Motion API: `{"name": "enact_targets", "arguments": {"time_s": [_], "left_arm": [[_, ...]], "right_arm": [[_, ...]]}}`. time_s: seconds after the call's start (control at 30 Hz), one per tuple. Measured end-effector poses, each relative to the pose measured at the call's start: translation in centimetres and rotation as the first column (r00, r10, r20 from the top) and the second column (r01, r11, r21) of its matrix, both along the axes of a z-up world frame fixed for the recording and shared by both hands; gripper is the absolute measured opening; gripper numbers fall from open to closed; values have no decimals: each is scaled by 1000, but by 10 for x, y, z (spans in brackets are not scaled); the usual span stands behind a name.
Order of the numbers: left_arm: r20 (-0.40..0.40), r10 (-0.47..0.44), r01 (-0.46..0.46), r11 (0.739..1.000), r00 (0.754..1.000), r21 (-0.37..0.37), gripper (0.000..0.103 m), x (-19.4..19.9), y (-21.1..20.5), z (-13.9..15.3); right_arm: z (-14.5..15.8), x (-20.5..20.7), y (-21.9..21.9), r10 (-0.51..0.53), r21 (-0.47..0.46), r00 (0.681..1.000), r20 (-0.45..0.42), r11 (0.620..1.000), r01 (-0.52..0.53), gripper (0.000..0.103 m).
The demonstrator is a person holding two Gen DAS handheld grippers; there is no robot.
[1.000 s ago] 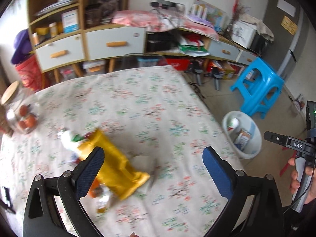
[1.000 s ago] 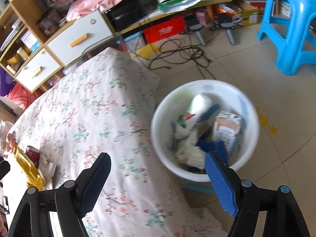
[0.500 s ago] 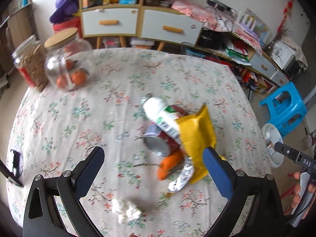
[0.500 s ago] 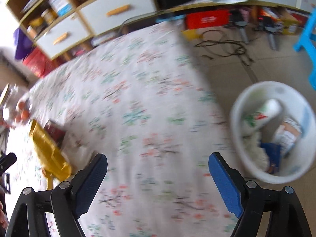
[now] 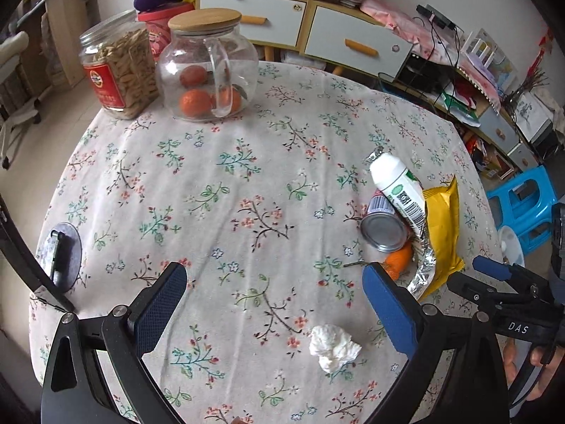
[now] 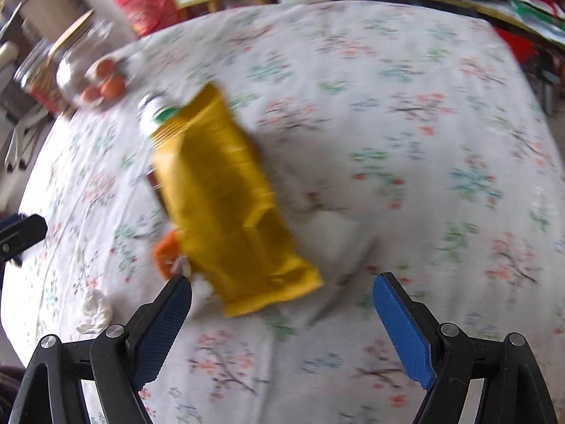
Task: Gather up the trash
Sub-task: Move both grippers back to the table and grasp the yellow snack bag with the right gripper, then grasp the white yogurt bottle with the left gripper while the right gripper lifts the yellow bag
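A trash pile lies on the floral tablecloth (image 5: 247, 183): a white bottle (image 5: 397, 187), a tipped metal can (image 5: 383, 231), a yellow bag (image 5: 441, 233), an orange scrap (image 5: 399, 263) and crumpled foil (image 5: 422, 274). A crumpled white tissue (image 5: 333, 348) lies apart, just inside my left gripper's right finger. The left gripper (image 5: 273, 275) is open and empty above the cloth. My right gripper (image 6: 282, 282) hangs open and empty over the near end of the yellow bag (image 6: 229, 212); this view is blurred. The bottle (image 6: 155, 109) and tissue (image 6: 93, 309) show there too.
Two glass jars stand at the table's far left: one of dry snacks (image 5: 118, 70), one holding oranges (image 5: 208, 70). A black item on a grey disc (image 5: 60, 254) sits at the left edge. Off the right edge are a white bin (image 5: 510, 247) and a blue stool (image 5: 522, 205). Shelves and drawers (image 5: 353, 42) line the wall.
The right gripper has swung from above the white bin to over the yellow bag on the table. The left gripper's view shifted leftward across the table; the tissue now lies near it. Both stayed open.
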State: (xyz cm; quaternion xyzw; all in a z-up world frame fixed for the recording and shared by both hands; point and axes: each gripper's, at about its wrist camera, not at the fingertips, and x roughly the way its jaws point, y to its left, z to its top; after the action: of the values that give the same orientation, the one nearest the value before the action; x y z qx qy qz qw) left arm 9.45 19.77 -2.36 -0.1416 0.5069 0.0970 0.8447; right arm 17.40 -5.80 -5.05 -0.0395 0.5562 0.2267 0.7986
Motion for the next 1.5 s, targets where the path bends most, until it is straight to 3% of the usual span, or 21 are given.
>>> {"name": "enact_targets", "arguments": {"time_s": [0.47,0.67,0.9,1.13,1.33,1.5], "left_arm": [[-29,18,-18,1000,999,5,101,-22,19,-11],[-33,13,-13,1000,999,5,101,-20,15,-12],[-39,-3,3,1000,999,7,101,-14,4,-13],[-55,-31,31,1000,998,1,101,2,-13,-17],[-64,-21,16,997,998,-79,101,26,-23,-17],[-39,37,-44,979,999,-200,100,49,-27,-15]], "right_arm": [[-20,7,35,17,-64,1000,13,998,-17,88],[-17,7,35,23,-60,1000,17,998,-22,77],[-7,3,25,23,-30,999,23,999,-22,73],[5,11,-10,-55,32,998,14,998,54,73],[12,20,-41,-130,60,992,4,990,129,73],[15,27,-59,-176,75,984,-8,982,176,73]]}}
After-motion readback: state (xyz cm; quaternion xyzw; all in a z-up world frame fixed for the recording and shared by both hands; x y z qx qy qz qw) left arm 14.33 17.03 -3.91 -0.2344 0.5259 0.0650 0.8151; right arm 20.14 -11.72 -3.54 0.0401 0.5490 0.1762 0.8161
